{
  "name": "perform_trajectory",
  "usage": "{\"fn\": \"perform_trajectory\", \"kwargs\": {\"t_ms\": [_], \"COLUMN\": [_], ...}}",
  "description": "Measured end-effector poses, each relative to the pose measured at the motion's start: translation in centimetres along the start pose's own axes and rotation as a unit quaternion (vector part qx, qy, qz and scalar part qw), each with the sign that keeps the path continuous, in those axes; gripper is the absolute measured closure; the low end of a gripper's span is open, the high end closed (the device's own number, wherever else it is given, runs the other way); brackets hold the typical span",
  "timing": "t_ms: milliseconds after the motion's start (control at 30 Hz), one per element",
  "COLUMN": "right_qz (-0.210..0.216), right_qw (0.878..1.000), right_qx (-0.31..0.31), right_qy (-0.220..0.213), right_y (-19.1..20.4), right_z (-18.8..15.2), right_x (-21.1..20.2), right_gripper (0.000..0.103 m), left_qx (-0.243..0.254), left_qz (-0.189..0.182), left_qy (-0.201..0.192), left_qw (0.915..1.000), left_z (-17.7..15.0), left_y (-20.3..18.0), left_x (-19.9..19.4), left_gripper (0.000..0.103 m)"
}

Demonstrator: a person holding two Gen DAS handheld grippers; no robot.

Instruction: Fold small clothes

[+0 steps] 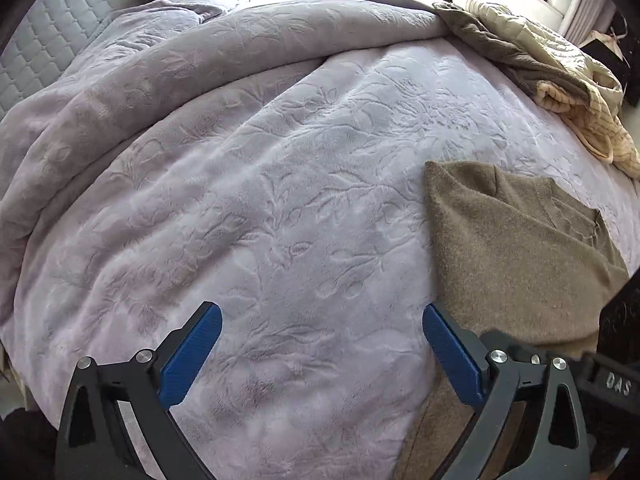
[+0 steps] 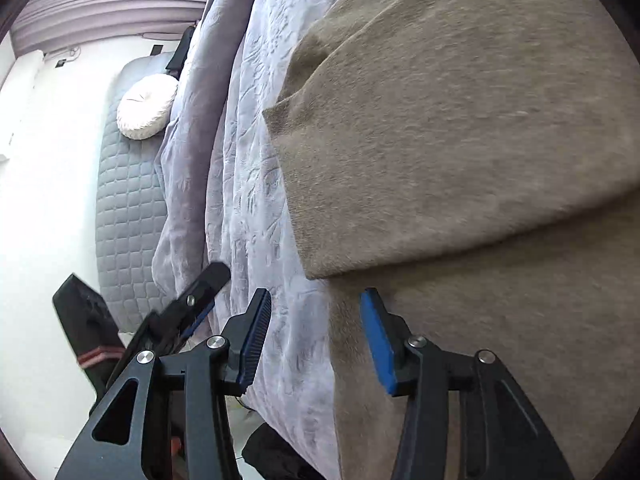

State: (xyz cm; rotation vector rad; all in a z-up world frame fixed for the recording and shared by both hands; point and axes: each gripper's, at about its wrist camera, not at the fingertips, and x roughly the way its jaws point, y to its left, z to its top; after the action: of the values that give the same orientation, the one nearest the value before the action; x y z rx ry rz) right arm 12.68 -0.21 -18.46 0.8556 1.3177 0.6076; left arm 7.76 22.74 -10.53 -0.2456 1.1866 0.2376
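Both tongs wide, holding nothing: left tongs [image 1: 322, 346] beside brown sweater [image 1: 516, 252], right tongs [image 2: 316, 336] straddling its edge, likely to grip for next fold.

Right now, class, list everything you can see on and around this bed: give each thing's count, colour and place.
sweater: one, olive-brown, partly folded, on the blanket near the bed's edge
blanket: one, lilac, embossed, covering the bed
clothes pile: one heap, cream and grey-brown, far right corner
round cushion: one, white, at the headboard
headboard: one, grey, quilted
left gripper: one, black, blue pads, open, over blanket
right gripper: one, open, at the sweater's edge
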Motion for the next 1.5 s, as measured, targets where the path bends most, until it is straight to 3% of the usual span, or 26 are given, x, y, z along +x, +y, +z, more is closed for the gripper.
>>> {"fn": "perform_trajectory", "kwargs": {"t_ms": [200,400,567,633,733,800,900,1000,1033,1100,1233,1367,1500], "right_qz": [-0.006,-0.055,-0.073,-0.069,-0.119,-0.179,-0.267,-0.330,-0.343,-0.343,-0.337,-0.289,-0.264], "right_qw": [1.000,0.995,0.985,0.989,0.988,0.976,0.945,0.927,0.926,0.929,0.933,0.951,0.959], "right_qx": [-0.026,-0.078,-0.141,-0.125,-0.097,-0.088,-0.075,-0.051,-0.039,-0.037,-0.062,-0.025,0.010], "right_qy": [-0.002,0.016,0.068,0.045,-0.030,-0.093,-0.172,-0.171,-0.154,-0.132,-0.110,-0.108,-0.104], "right_y": [2.1,3.6,5.6,5.1,3.0,1.6,-0.9,-4.5,-6.0,-7.9,-7.9,-8.6,-9.8], "right_z": [0.8,-0.1,-2.8,-3.1,-1.6,0.1,2.9,5.5,5.9,5.7,3.1,0.5,-2.7], "right_x": [2.3,4.7,4.8,2.2,-4.0,-8.8,-15.2,-17.4,-17.4,-18.1,-19.0,-21.5,-24.0], "right_gripper": [0.052,0.050,0.050,0.050,0.050,0.050,0.050,0.056,0.066,0.074,0.074,0.070,0.065], "left_qx": [-0.022,-0.043,-0.030,-0.023,-0.003,0.015,0.028,0.038,0.044,0.056,0.095,0.127,0.159], "left_qz": [0.021,0.013,0.001,-0.006,-0.020,-0.027,-0.041,-0.054,-0.053,-0.055,-0.047,-0.056,-0.059], "left_qy": [-0.001,0.018,0.004,-0.003,-0.009,-0.005,0.009,0.032,0.041,0.053,0.078,0.094,0.105], "left_qw": [0.9995,0.9988,0.9995,0.9997,0.9998,0.9995,0.9987,0.9973,0.9968,0.9955,0.9913,0.9859,0.9799], "left_z": [-1.1,-0.9,-0.7,-0.5,-0.4,-0.5,-0.9,-1.7,-2.0,-2.6,-4.5,-6.3,-8.2], "left_y": [3.0,4.6,3.5,2.6,0.9,-0.5,-2.7,-4.9,-5.8,-7.4,-10.6,-13.6,-16.7], "left_x": [-1.0,-0.5,-1.6,-2.2,-2.8,-2.8,-2.4,-1.8,-1.6,-1.6,-1.9,-2.9,-4.0], "left_gripper": [0.003,0.003,0.003,0.003,0.003,0.003,0.003,0.003,0.003,0.003,0.003,0.003,0.003]}}
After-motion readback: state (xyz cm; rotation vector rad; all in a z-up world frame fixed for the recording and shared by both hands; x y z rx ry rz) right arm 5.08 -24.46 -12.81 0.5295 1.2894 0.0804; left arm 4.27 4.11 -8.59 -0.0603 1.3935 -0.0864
